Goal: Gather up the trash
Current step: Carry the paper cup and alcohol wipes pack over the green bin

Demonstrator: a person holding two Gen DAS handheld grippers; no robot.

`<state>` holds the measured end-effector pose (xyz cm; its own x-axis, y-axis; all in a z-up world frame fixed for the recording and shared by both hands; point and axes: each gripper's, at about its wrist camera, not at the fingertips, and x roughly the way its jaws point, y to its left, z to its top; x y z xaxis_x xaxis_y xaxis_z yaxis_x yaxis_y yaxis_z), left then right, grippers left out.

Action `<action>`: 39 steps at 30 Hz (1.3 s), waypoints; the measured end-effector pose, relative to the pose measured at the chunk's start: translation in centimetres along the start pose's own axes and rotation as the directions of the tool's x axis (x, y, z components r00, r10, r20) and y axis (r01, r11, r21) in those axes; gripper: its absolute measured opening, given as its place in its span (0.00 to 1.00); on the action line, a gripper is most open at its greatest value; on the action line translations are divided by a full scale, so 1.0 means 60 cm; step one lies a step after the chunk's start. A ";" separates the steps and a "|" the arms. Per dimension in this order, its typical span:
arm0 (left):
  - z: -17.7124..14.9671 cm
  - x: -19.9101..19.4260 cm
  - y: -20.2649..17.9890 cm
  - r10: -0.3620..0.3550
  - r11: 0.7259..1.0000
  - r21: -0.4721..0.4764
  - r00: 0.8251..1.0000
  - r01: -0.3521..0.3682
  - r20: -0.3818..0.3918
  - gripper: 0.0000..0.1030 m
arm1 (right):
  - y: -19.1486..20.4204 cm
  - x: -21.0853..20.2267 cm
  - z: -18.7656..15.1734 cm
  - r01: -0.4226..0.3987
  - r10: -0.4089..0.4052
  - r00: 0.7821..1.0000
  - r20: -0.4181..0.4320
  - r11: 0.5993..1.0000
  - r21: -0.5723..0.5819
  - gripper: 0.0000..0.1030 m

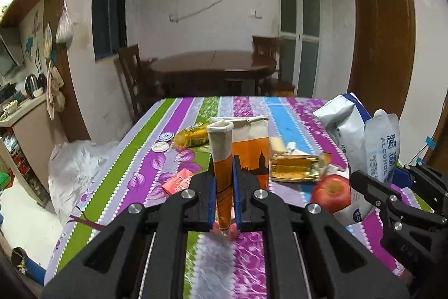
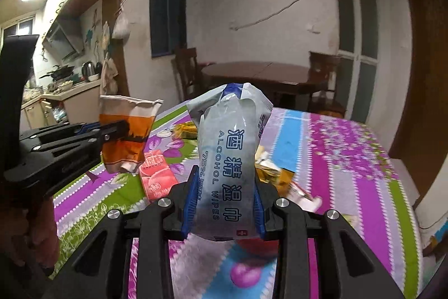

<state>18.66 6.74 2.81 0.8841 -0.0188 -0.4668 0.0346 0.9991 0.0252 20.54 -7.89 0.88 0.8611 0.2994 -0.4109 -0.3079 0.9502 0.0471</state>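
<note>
My left gripper point(image 1: 224, 181) is shut on a flattened orange-and-white paper cup point(image 1: 249, 147), held upright above the striped tablecloth point(image 1: 145, 159). The right wrist view has that cup point(image 2: 126, 131) at the left, clamped in the left gripper point(image 2: 114, 131). My right gripper point(image 2: 224, 187) is shut on a pale blue alcohol wipes pack point(image 2: 224, 159) that stands up between the blue pads. From the left wrist view, the same pack point(image 1: 380, 142) and the right gripper point(image 1: 389, 175) sit at the right edge.
On the cloth lie a pink carton point(image 2: 156, 175), a gold wrapper point(image 1: 296, 167), a yellow wrapper point(image 1: 193, 138), a red apple point(image 1: 331, 194) and a white-and-blue bag point(image 1: 338, 119). A white plastic bag point(image 1: 75, 167) hangs at the table's left side. A wooden table point(image 1: 212, 66) stands behind.
</note>
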 end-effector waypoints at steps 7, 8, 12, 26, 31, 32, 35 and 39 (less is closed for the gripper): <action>-0.022 -0.049 -0.046 -0.061 0.998 0.025 0.997 0.060 0.038 0.08 | -0.024 -0.090 -0.038 0.062 -0.063 0.998 0.022 0.997 0.041 0.34; -0.024 -0.057 -0.057 -0.073 0.997 0.037 0.996 0.071 0.042 0.08 | -0.026 -0.101 -0.042 0.069 -0.070 0.997 0.024 0.997 0.044 0.34; -0.033 -0.079 -0.098 -0.129 0.989 0.072 0.990 0.126 0.048 0.08 | -0.044 -0.152 -0.054 0.105 -0.108 0.993 0.039 0.992 0.062 0.34; -0.033 -0.108 -0.239 -0.288 0.950 0.154 0.954 0.273 0.083 0.09 | -0.155 -0.318 -0.086 0.273 -0.284 0.956 0.071 0.953 0.134 0.34; -0.040 -0.119 -0.303 -0.343 0.927 0.193 0.935 0.321 0.091 0.09 | -0.210 -0.374 -0.104 0.327 -0.342 0.938 0.065 0.930 0.168 0.34; -0.040 -0.121 -0.317 -0.358 0.920 0.200 0.929 0.336 0.089 0.09 | -0.219 -0.382 -0.106 0.336 -0.351 0.934 0.064 0.926 0.172 0.34; -0.042 -0.124 -0.352 -0.394 0.904 0.222 0.915 0.366 0.092 0.09 | -0.254 -0.414 -0.117 0.366 -0.383 0.922 0.062 0.912 0.186 0.34; -0.044 -0.130 -0.406 -0.440 0.878 0.250 0.894 0.408 0.087 0.09 | -0.310 -0.462 -0.138 0.411 -0.428 0.903 0.041 0.887 0.211 0.34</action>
<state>9.68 -17.36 3.54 0.8157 -0.4594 -0.3515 0.5072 0.8602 0.0528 -0.92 -34.59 3.86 0.9259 -0.1331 -0.3535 0.1661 0.9840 0.0645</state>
